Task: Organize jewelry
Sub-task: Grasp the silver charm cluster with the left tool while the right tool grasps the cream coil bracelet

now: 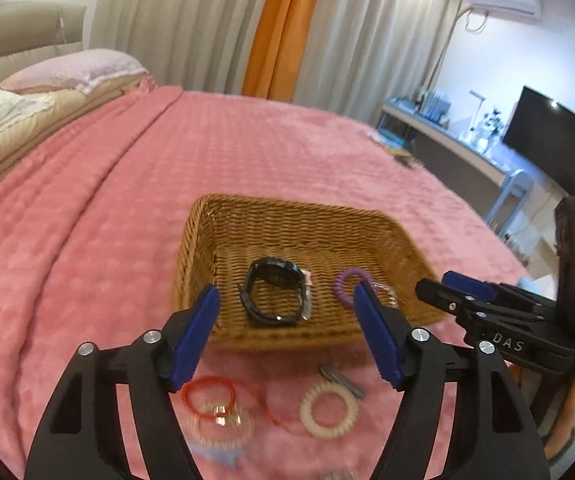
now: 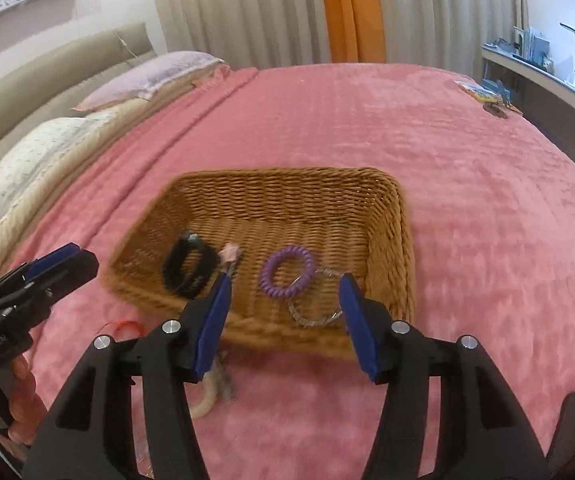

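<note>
The basket (image 1: 203,248) sits on the pink bed (image 1: 127,184) as the collecting place, and it already holds a black watch (image 1: 273,296), a purple coil band (image 2: 286,271) and a thin chain (image 2: 315,312). The left tool (image 1: 285,300) hangs above the basket's near edge with its jaws apart and nothing between them, probably so it can drop onto the pieces not yet gathered: a red cord (image 1: 207,394), a cream coil band (image 1: 328,410) and a clear bracelet (image 1: 219,426) on the bed just in front of the basket. The right tool (image 2: 283,300) is likewise spread wide and empty over the basket's front wall, leaving the left side free to work.
</note>
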Motion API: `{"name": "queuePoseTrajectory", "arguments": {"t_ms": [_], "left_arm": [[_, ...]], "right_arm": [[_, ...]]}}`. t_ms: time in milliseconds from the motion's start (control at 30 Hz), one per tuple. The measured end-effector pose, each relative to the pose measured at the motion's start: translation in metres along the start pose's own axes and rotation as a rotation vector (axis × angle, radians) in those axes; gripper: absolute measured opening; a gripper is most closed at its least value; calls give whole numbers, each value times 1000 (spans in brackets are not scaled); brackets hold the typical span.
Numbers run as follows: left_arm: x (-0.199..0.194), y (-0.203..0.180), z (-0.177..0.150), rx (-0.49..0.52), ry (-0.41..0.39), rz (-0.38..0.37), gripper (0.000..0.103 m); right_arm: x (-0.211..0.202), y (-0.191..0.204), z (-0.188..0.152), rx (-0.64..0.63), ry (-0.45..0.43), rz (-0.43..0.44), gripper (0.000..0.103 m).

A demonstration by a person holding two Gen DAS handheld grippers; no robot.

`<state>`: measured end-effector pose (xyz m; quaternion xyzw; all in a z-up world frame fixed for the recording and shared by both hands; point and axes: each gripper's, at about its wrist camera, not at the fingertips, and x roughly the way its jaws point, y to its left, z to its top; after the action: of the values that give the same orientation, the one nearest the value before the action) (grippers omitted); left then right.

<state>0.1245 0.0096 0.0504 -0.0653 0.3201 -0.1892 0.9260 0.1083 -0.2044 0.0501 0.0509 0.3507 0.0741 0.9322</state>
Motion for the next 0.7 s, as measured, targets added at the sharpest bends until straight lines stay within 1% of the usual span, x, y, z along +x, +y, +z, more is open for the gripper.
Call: {"name": "queuePoseTrajectory", "arguments": {"t_ms": [100,200,400,600,700], "left_arm": [[-30,-1,-12,0,-32,-22,73],[-56,-2,-31,2,-58,-28,74],[-77,4,-66,-23,-52,-53,74],[-74,16,-99,-40,14,-73,74],[-63,19,-111,-43,78,-100,72]], "right_arm": [[-23,8,-15,-13,-18,21,53],[-36,22,-34,-39,-30,18,53],[-38,35,-63,-77,1,1,53],[-19,33,-79,-71,51,-3,51],[-2,32,-86,-61,99,19,41]]}}
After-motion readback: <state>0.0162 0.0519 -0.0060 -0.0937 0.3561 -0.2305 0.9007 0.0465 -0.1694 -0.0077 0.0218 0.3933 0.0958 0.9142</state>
